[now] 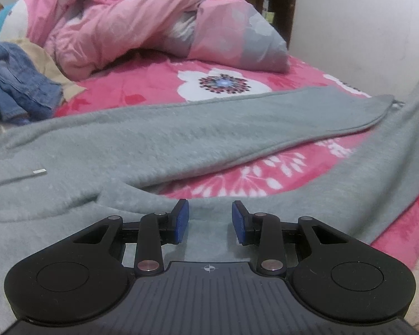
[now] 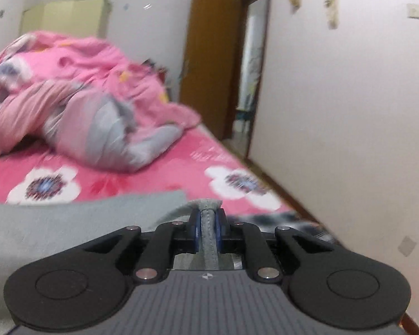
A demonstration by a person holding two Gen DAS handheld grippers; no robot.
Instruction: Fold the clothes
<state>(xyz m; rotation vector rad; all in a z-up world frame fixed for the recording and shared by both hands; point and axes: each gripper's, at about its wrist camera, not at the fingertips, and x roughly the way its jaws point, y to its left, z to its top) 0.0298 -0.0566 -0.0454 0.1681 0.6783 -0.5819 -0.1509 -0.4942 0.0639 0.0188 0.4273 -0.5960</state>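
Observation:
A grey-green fleece hoodie (image 1: 142, 139) lies spread on the pink flowered bed sheet (image 1: 153, 81). One sleeve (image 1: 265, 120) stretches to the right, and a drawstring tip (image 1: 39, 171) lies at the left. My left gripper (image 1: 209, 217) hovers just over the near part of the hoodie, open, with cloth below the blue pads but none pinched. In the right wrist view my right gripper (image 2: 208, 223) is shut on a folded edge of the hoodie (image 2: 208, 234), which stands up between the pads. The rest of the hoodie (image 2: 69, 223) lies to the left.
A crumpled pink quilt (image 1: 131, 25) is heaped at the back of the bed. Blue jeans (image 1: 16, 83) and a tan garment lie at the left. A white wall (image 2: 349, 111) runs along the bed's right side, with a brown door (image 2: 209, 64) beyond.

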